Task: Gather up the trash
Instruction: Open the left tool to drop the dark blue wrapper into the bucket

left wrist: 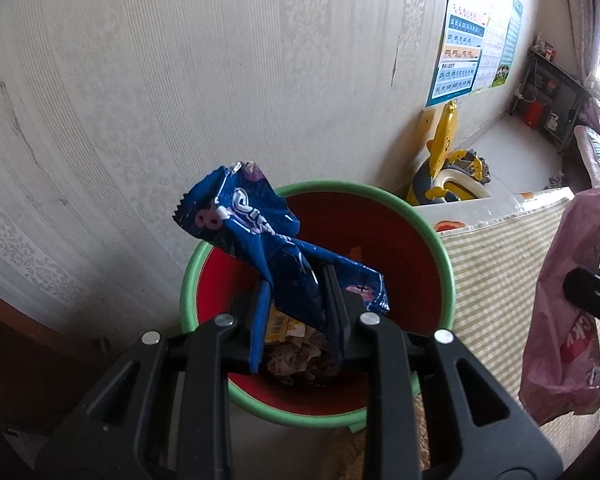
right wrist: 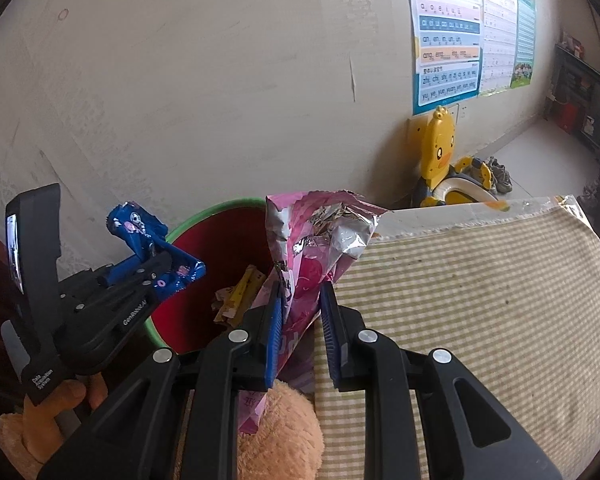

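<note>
A crumpled blue snack wrapper (left wrist: 240, 216) is pinched in my left gripper (left wrist: 294, 280), which is shut on it right above the red bin with the green rim (left wrist: 432, 232). Paper scraps and a yellow wrapper (left wrist: 284, 326) lie inside the bin. My right gripper (right wrist: 302, 286) is shut on a pink snack bag (right wrist: 304, 240) with a torn top and a silver lining, held beside the bin's rim (right wrist: 220, 205) over the bed's edge. In the right wrist view the left gripper (right wrist: 162, 264) holds the blue wrapper (right wrist: 140, 226) at the bin's left side.
The bin stands against a pale patterned wall (left wrist: 180, 80). A bed with a green checked cover (right wrist: 460, 300) fills the right. A yellow duck potty seat (right wrist: 440, 152) sits on the floor behind it, below wall posters (right wrist: 448, 40). An orange plush toy (right wrist: 284, 432) lies under my right gripper.
</note>
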### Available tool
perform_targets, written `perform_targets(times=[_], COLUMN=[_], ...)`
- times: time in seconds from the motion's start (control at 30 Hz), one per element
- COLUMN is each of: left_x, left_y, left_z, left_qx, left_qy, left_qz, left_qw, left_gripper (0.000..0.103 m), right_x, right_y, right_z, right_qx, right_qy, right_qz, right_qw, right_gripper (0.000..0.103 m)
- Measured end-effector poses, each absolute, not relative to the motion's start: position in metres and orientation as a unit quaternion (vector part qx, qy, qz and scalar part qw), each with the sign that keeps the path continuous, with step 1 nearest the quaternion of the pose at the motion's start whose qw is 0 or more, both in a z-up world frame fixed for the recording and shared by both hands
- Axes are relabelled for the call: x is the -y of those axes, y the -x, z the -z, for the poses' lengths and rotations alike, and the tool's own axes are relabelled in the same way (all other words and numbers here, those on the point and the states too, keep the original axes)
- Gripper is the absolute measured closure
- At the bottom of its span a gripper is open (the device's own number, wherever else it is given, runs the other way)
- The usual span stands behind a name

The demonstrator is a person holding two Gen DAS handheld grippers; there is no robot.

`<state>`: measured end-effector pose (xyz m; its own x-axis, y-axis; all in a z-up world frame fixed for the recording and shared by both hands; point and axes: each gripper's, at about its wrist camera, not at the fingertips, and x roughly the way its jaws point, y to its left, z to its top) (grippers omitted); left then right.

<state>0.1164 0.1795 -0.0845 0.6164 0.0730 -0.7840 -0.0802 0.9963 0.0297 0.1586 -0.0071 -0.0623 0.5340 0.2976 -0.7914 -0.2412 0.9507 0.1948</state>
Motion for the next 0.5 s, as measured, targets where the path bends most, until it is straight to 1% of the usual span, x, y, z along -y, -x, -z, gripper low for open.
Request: perform_targets(times=[0.5], left_x=[-0.185], left_y=[-0.13], left_z=[0.108], left_qx=[-0.463], left_qy=[0.011], left_qz=[-0.045], left_qw=[0.885], left_gripper=[0.077], right_x=[-0.004], right_y=[-0.169], right_z=[0.073], right_qx=[-0.466], right_qy=[-0.02], right_qz=[-0.163], right_qw=[0.869], right_gripper=[0.084])
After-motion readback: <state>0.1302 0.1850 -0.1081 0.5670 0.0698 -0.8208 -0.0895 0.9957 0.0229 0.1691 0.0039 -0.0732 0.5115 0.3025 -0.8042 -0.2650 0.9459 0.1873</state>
